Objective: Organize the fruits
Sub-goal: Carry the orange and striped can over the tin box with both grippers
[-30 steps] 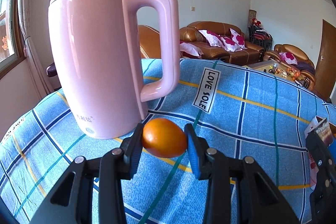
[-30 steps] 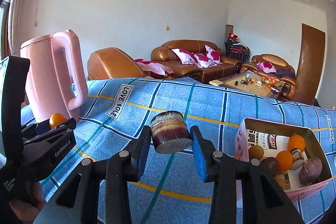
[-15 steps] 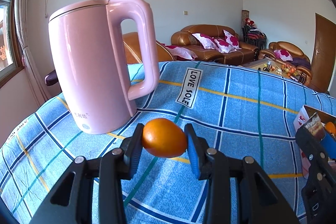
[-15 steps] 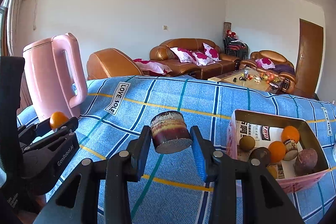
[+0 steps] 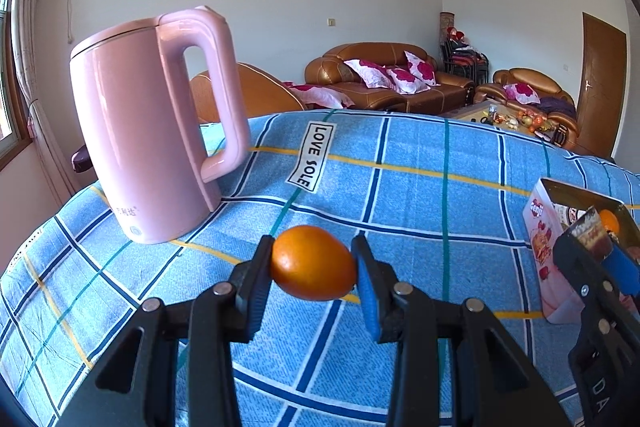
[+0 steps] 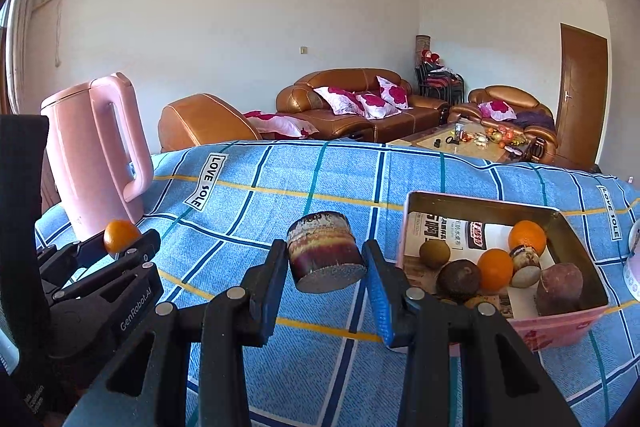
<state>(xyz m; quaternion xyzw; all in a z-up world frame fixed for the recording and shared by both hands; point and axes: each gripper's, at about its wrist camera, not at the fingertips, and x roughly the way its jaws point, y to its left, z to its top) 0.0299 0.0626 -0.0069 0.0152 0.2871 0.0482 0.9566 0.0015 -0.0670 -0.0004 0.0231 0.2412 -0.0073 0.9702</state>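
While the left gripper (image 5: pixel 314 265) hangs above the blue checked cloth (image 5: pixel 420 195), its jaws are clamped on an orange (image 5: pixel 313 262), one pad against each side. A pink kettle (image 5: pixel 148 151) stands upright on the cloth to the upper left, handle facing right. At the right edge sits a pink box (image 5: pixel 546 247), with the right gripper (image 5: pixel 600 247) in front of it.

From the right wrist, the right gripper (image 6: pixel 326 257) holds a brown banded chunk (image 6: pixel 325 251) clear of the cloth (image 6: pixel 320 179), jaws pressed to its sides. Just right, the box (image 6: pixel 560 323) holds oranges and darker fruit. Far left, the left gripper (image 6: pixel 120 241) carries the orange (image 6: pixel 120 235) near the kettle (image 6: pixel 94 163).
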